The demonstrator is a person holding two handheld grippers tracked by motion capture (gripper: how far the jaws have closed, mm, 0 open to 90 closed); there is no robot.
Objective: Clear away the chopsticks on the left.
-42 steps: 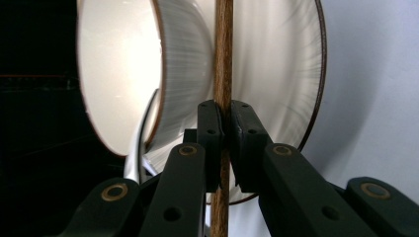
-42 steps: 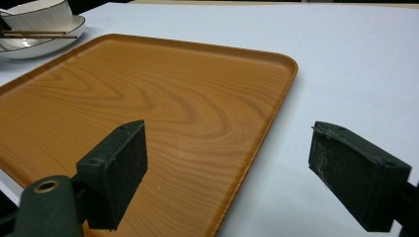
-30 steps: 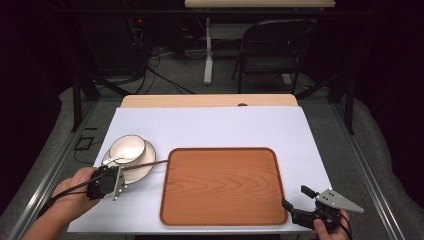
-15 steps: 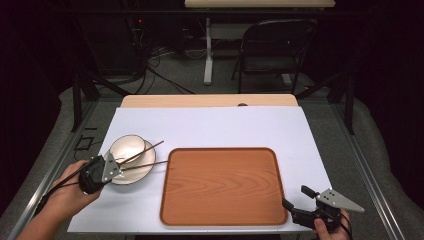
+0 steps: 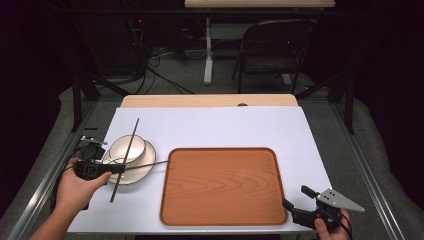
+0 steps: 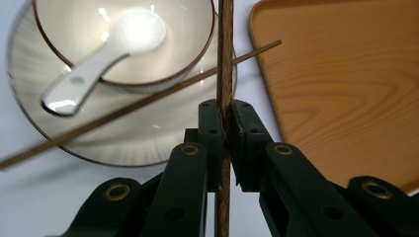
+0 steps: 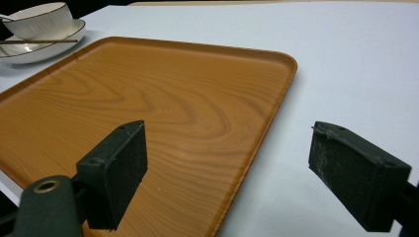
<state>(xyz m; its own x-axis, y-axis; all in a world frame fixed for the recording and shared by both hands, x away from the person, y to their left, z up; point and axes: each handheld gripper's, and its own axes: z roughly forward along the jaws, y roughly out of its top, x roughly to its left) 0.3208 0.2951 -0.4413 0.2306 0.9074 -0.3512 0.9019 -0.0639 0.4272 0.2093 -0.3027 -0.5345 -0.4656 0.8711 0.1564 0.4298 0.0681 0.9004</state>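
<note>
- High view: a person sits at a white table (image 5: 210, 125) with a two-jaw tool in each hand. The left gripper (image 5: 116, 169) is clamped on one brown chopstick (image 5: 125, 159), which runs up and down across its tips, standing out past them on both sides. Just beyond the tips sit a pale bowl (image 5: 127, 148) on a plate (image 5: 141, 171), with a second chopstick (image 5: 147, 165) lying across the plate's edge. A wooden tray (image 5: 222, 185) lies bare between the two tools. The right gripper (image 5: 295, 206) rests at the tray's near corner, well apart from the dishes.
- Left gripper view: the two black jaws are closed tight on the chopstick (image 6: 225, 74), which passes straight up between the pads. Ahead of the jaws and to their left are the bowl (image 6: 123, 44), with a white spoon (image 6: 106, 54) inside, and the plate (image 6: 29, 113); the other chopstick (image 6: 123, 108) slants across. The tray (image 6: 346, 84) lies to the jaws' right.
- Right gripper view: the jaws stand wide open with nothing between them, over the tray (image 7: 163, 118). The bowl (image 7: 42, 19) is far ahead, to their left.
- Doing it well, as I judge: keep the grip firm so the thin stick cannot swivel, lift it clear of the bowl's rim, then carry it level toward the tray.
</note>
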